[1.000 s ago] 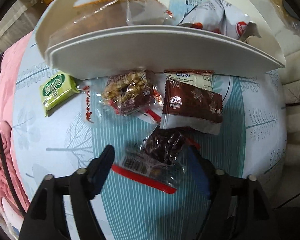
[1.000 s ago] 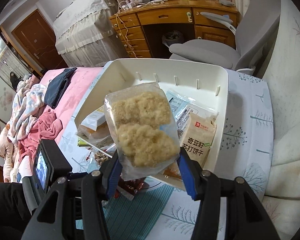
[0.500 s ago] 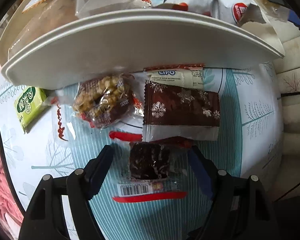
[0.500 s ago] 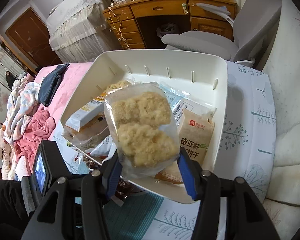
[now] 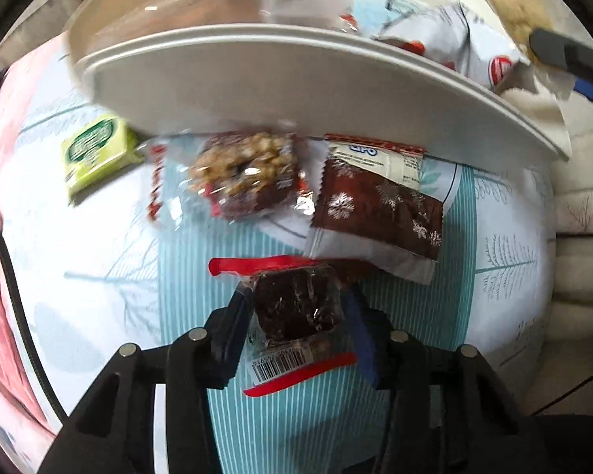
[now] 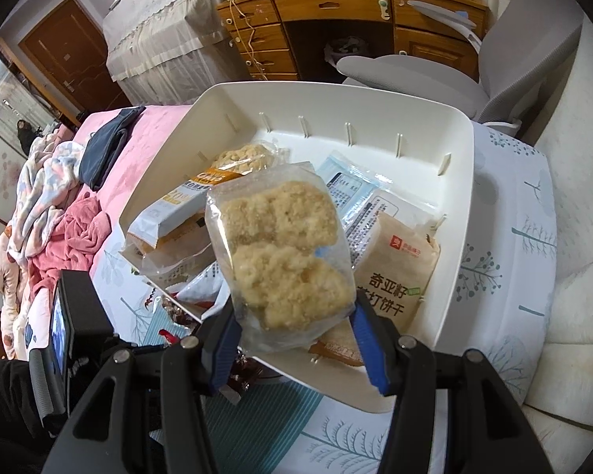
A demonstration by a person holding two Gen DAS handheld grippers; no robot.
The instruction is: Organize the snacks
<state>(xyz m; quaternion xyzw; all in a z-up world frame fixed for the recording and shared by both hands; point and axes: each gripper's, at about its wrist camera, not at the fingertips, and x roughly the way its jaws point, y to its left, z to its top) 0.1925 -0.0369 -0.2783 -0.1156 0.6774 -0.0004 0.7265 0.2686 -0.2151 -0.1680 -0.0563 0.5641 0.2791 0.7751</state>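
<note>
Two views over a bed spread with a pale tree-print sheet (image 5: 110,260).

Left wrist view: left tongs (image 5: 296,312) pointing straight down, jaws closing around a dark brownie in a clear wrapper (image 5: 296,308) with red ends and a barcode. Wrapper lying between the two fingers on a teal striped cloth (image 5: 186,288); pads apparently at the wrapper's sides, though blur makes firm contact hard to confirm. Just beyond: a nut-topped cake in clear wrap (image 5: 249,177), and beside it on the right a brown packet with white snowflakes (image 5: 375,213). Farther left, apart from these, a small green packet (image 5: 95,154). All three close under the near wall of a white bin (image 5: 296,79), whose rim crosses the top of the view.

Right wrist view: right tongs (image 6: 296,316) clenched on a clear bag of pale crumbly cakes (image 6: 284,252), held upright above the near edge of the white bin (image 6: 454,237). Inside the bin: a tan cracker packet with Chinese lettering (image 6: 399,272) at right, a light blue packet (image 6: 344,185) behind, a white and orange box (image 6: 178,209) at left. Beyond the bed: a wooden desk (image 6: 355,12) and a grey chair (image 6: 494,67).
</note>
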